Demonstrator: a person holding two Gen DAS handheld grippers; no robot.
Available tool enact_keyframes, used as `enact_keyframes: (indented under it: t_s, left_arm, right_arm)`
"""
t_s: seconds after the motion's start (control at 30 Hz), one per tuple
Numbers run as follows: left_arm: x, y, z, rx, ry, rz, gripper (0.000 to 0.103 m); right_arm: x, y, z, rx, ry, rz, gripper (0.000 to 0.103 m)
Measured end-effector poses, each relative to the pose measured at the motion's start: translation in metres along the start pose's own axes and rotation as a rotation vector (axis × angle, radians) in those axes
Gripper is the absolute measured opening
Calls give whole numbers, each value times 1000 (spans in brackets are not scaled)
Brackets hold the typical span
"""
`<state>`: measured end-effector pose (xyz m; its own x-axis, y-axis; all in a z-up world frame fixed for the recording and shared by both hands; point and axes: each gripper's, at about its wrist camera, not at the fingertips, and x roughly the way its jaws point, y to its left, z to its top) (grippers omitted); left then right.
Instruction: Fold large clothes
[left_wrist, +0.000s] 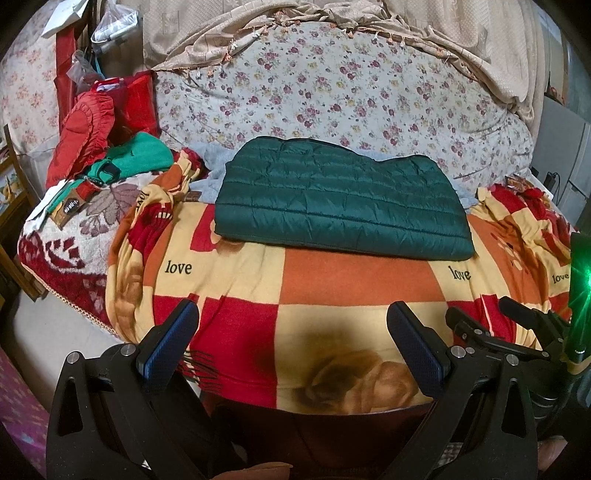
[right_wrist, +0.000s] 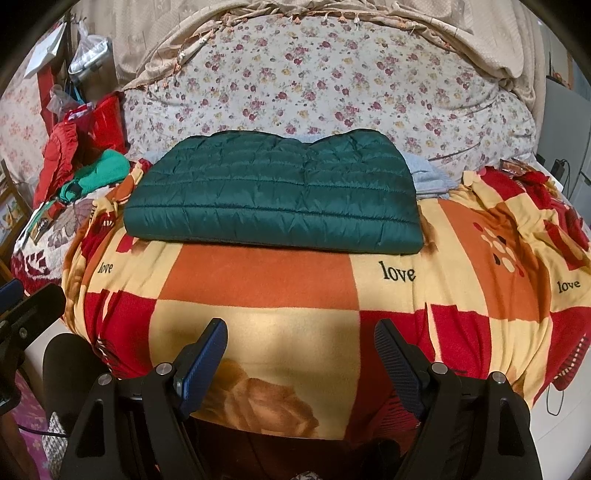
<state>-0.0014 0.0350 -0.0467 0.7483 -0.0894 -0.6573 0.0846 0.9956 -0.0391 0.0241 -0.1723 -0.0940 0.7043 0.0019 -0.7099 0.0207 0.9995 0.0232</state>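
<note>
Left gripper (left_wrist: 291, 314) and right gripper (right_wrist: 301, 332) stand spread, empty, above the fleecy checked blanket (right_wrist: 258, 277); the quilted green puffer jacket (right_wrist: 273, 199) lies folded rectangular.

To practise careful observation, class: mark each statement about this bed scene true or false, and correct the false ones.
1. The green quilted jacket lies folded on the checked blanket. True.
2. The right gripper is clamped on the jacket. False: its jaws stand open over the blanket, holding nothing.
3. The left gripper is open and empty. True.
4. The word "love" is printed on the blanket. True.
5. A blue suitcase sits on the jacket. False: nothing rests on it.
6. The floral bedding lies in front of the jacket, nearest the grippers. False: it lies behind the jacket.
</note>
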Motion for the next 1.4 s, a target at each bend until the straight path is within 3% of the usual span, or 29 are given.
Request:
enact_keyframes:
  t_s: [1.4]
  left_arm:
    - [9, 0, -3, 7, 28, -1, 102]
  right_arm:
    - [20, -1, -3, 0, 59, -6, 80]
